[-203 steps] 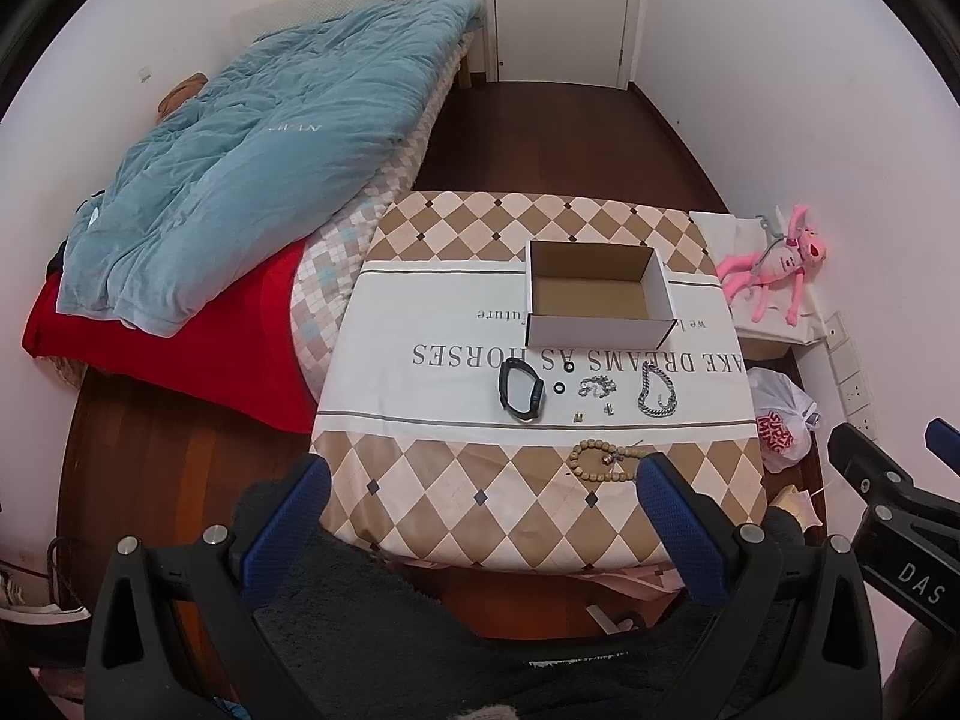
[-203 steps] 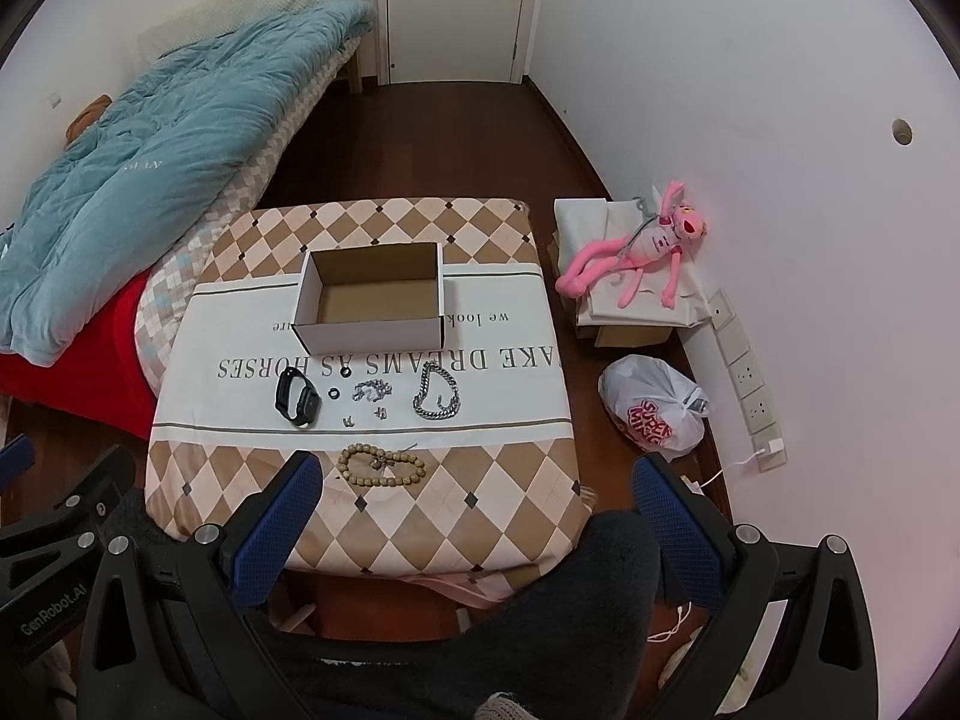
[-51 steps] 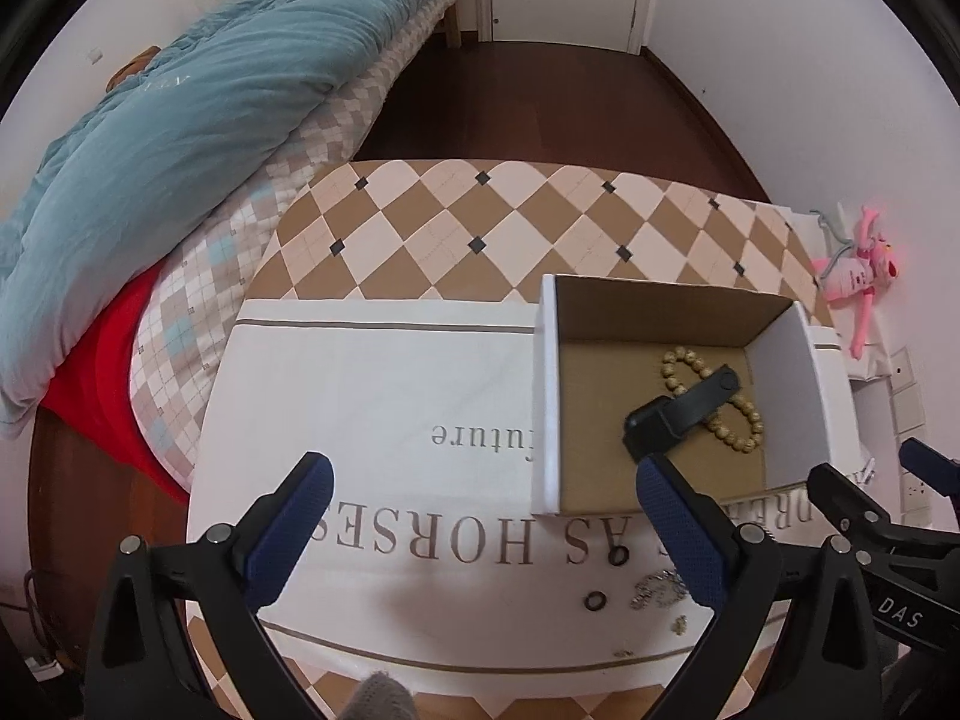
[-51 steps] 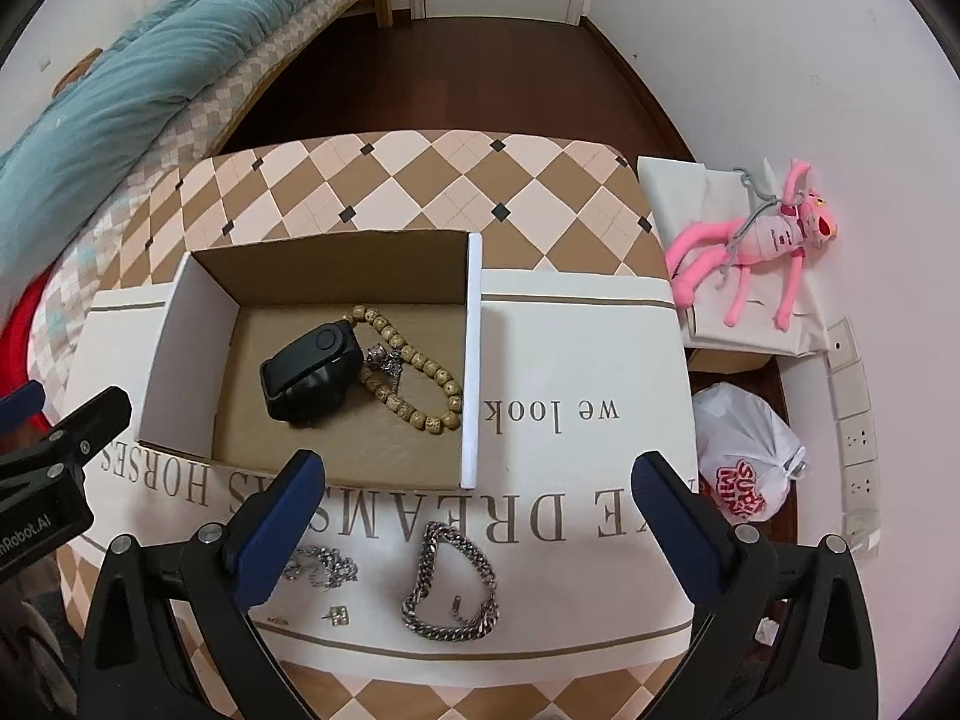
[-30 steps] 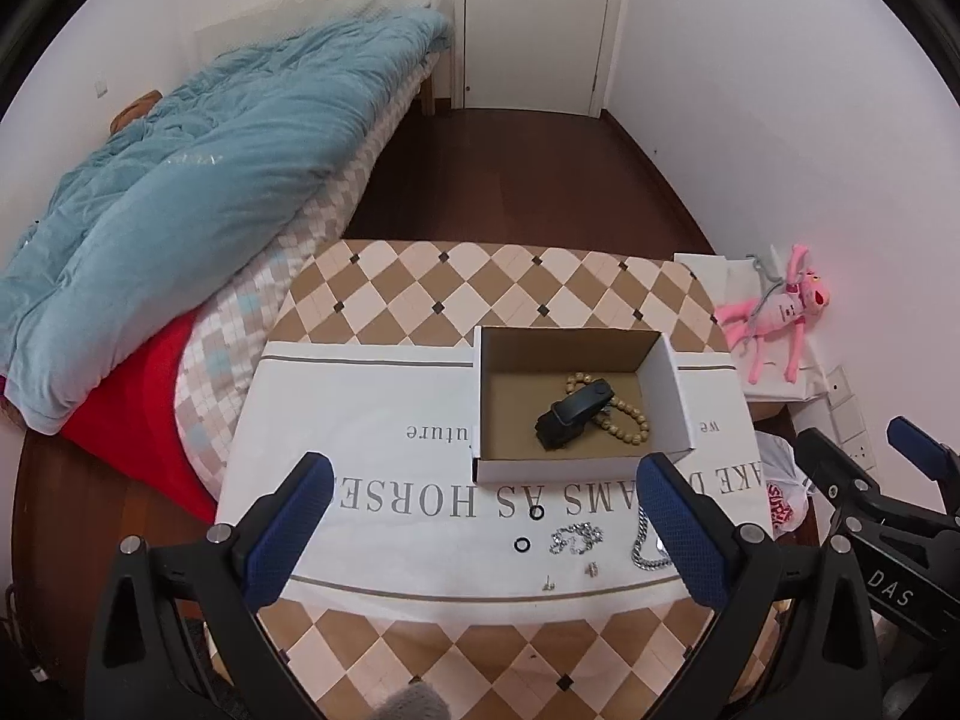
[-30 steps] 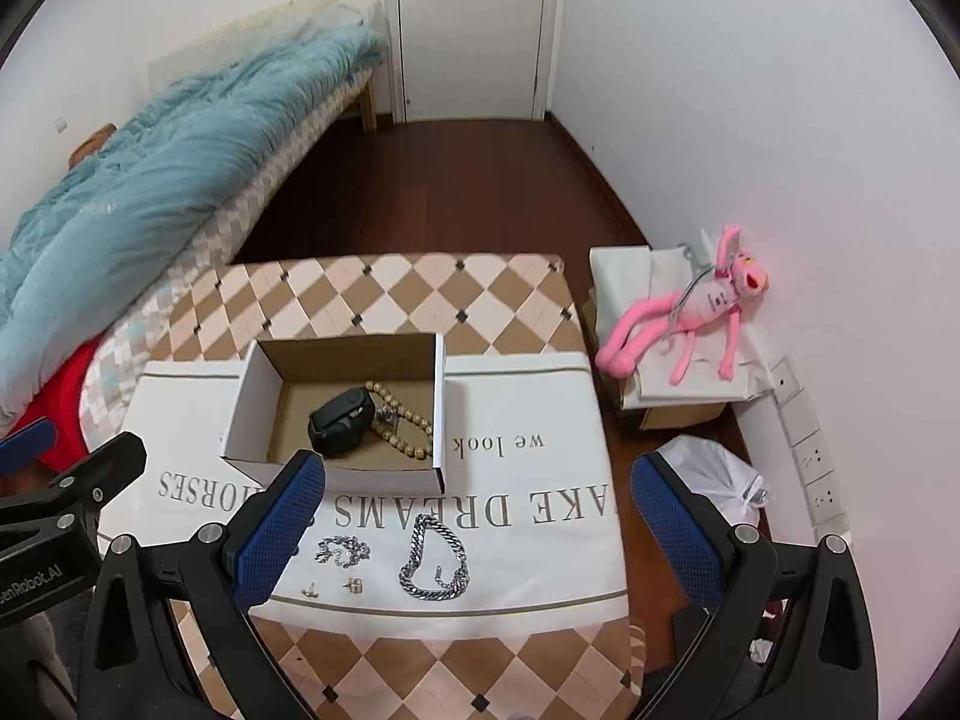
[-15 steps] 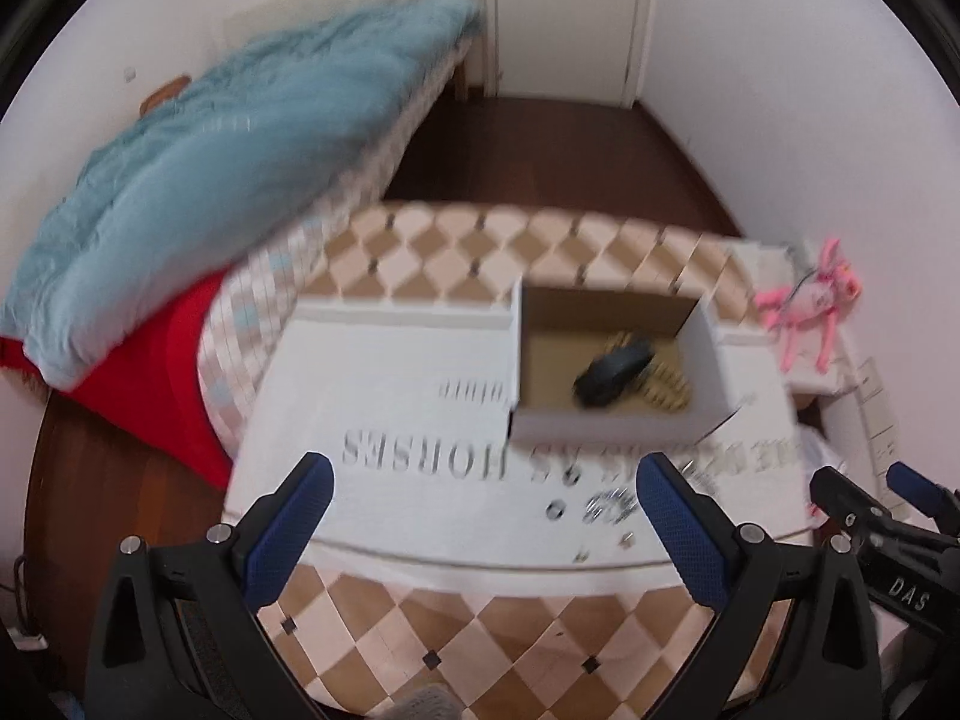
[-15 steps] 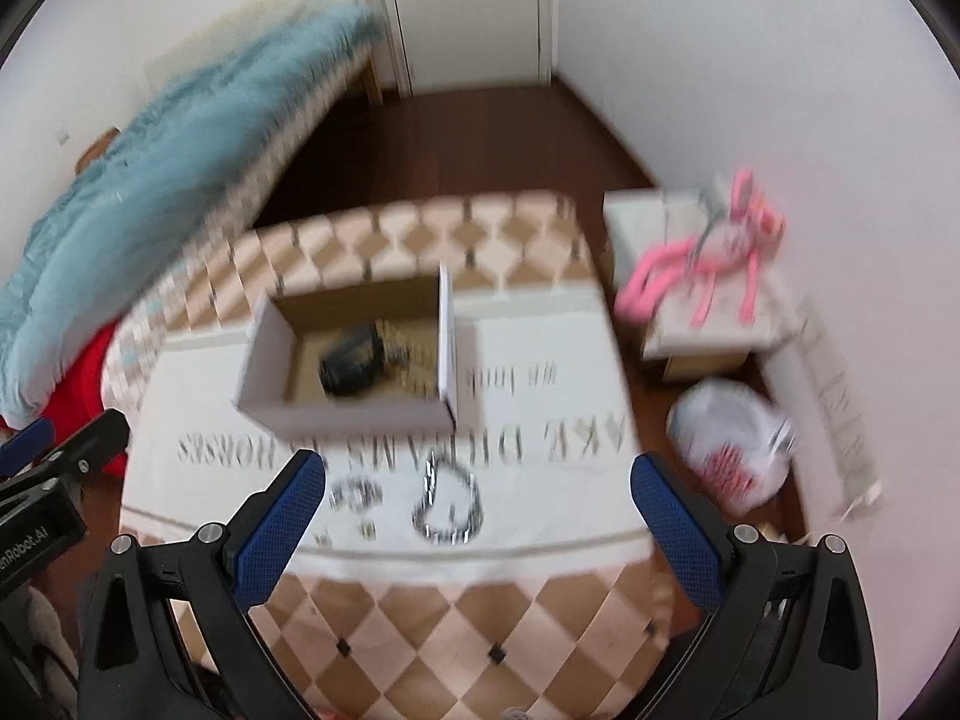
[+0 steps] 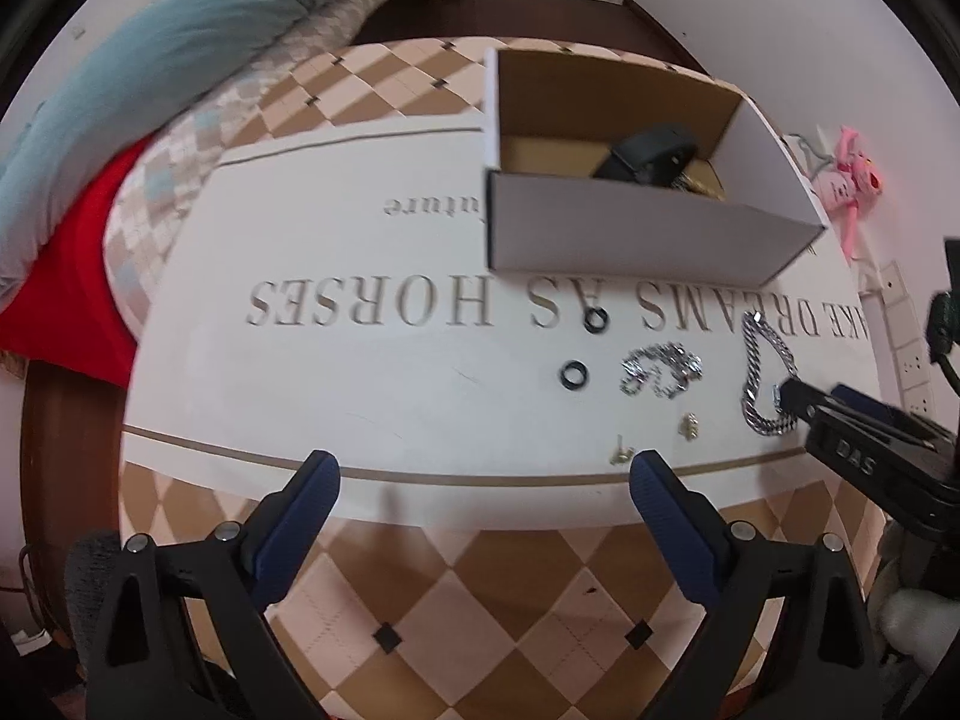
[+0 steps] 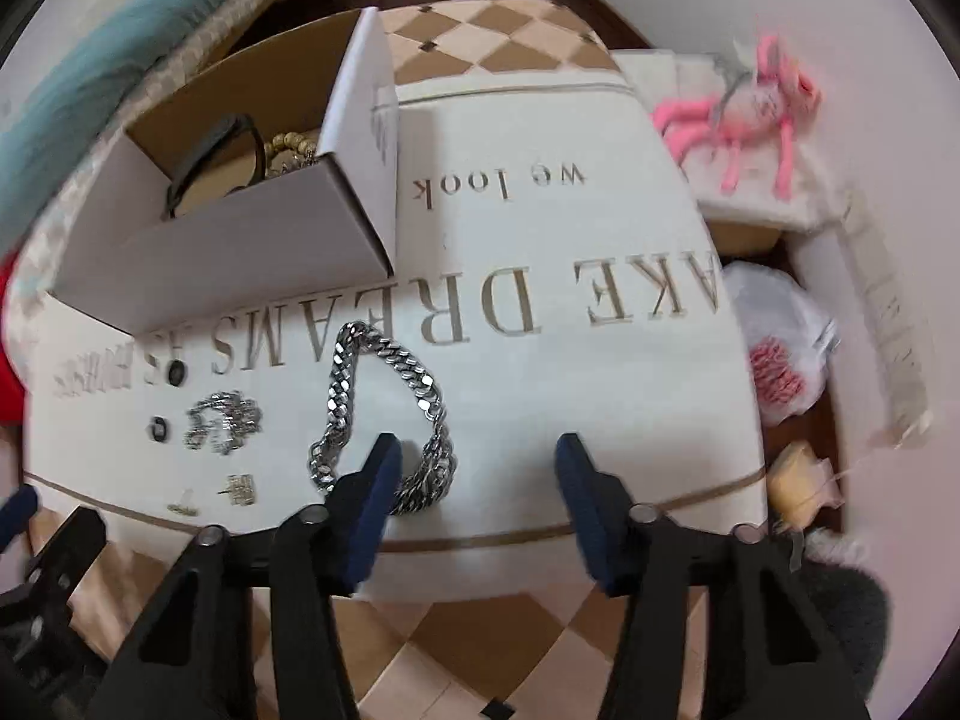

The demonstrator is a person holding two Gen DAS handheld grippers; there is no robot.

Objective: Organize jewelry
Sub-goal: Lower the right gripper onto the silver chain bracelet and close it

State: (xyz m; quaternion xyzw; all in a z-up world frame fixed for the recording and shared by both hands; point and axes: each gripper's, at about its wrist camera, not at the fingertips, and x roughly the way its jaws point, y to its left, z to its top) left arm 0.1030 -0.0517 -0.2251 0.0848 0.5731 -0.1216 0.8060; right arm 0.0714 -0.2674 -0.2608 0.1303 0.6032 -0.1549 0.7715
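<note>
Right gripper (image 10: 474, 462), jaws just closing, straddles part of the silver chain (image 10: 384, 408).

Right hand-held gripper (image 10: 474, 462) closing (left (image 9: 483, 480) spread).

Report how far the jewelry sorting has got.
Done: the black band and bead bracelet lie in the box. In hand: the right gripper, jaws just closing, straddles one side of the thick silver chain, pads not yet pressing. Left: that chain, the thin chain, two black rings and small earrings. The left gripper is open, empty.
</note>
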